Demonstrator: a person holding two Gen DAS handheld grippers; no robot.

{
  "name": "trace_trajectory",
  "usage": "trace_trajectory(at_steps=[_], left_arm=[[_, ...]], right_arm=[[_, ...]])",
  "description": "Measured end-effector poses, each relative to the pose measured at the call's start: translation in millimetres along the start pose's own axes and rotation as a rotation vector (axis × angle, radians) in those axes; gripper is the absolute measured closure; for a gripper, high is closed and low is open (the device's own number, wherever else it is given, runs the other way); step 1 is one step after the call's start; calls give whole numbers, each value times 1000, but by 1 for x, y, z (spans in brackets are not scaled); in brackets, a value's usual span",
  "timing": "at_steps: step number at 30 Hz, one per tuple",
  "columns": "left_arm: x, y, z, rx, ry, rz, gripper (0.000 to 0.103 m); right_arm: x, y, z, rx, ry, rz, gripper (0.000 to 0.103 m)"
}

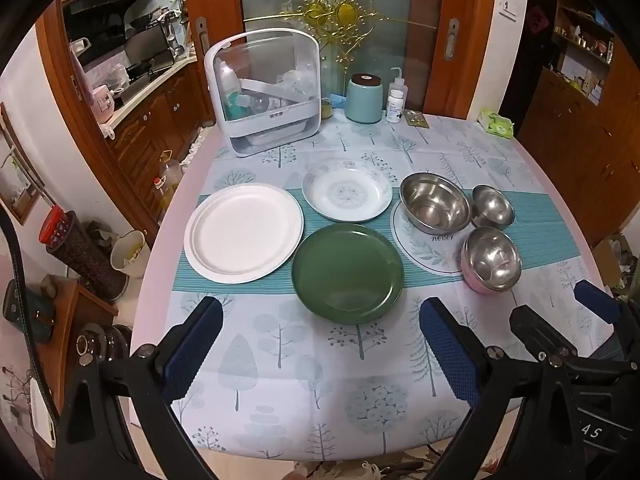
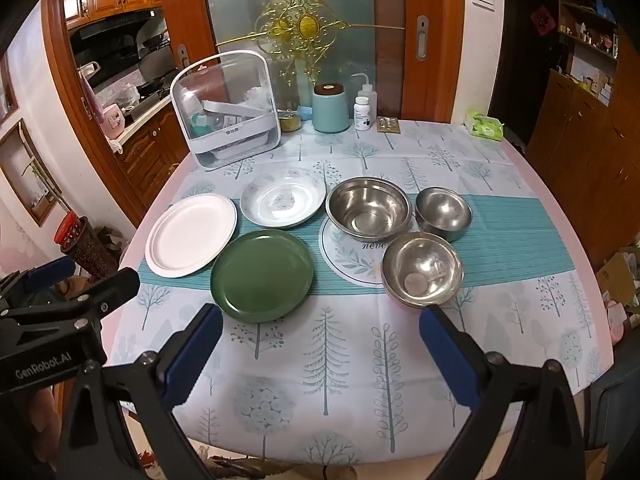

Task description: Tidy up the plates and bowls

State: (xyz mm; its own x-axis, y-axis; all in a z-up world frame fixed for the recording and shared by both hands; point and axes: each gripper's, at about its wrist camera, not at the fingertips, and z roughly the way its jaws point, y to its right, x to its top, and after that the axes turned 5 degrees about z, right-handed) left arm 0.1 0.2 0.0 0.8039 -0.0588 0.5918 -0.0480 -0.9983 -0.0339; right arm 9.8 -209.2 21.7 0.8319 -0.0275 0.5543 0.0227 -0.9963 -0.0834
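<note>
A white plate (image 1: 242, 232) (image 2: 191, 234), a patterned plate (image 1: 346, 194) (image 2: 283, 197) and a green plate (image 1: 347, 273) (image 2: 261, 274) lie on the table. A large steel bowl (image 1: 434, 202) (image 2: 368, 208) stands on a round mat (image 1: 424, 252). A small steel bowl (image 1: 493, 205) (image 2: 442, 211) and a pink-sided steel bowl (image 1: 491, 258) (image 2: 421, 269) stand beside it. My left gripper (image 1: 320, 320) is open above the near table, just short of the green plate. My right gripper (image 2: 320, 328) is open, near the pink-sided bowl. Both hold nothing.
A white dish-rack box (image 1: 264, 92) (image 2: 228, 112), a teal canister (image 1: 363, 98) (image 2: 329, 109), bottles (image 1: 396, 100) and a wipes pack (image 1: 496, 123) stand at the table's far edge. Kitchen counter lies left, wooden cabinets right.
</note>
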Motion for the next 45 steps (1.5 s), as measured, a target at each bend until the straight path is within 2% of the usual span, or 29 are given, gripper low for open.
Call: trace_trajectory(at_steps=[16,32,45], left_arm=[[-4,-3,8,-35,-33,1,9],[-4,-3,10,-32,-36,1,9],[-3,7,10,5,-27,-16,9]], right_arm=[[-2,-2,2,3,3,0,4],[-3,1,4,7,2,-1,4],[3,1,7,24,1,-8,4]])
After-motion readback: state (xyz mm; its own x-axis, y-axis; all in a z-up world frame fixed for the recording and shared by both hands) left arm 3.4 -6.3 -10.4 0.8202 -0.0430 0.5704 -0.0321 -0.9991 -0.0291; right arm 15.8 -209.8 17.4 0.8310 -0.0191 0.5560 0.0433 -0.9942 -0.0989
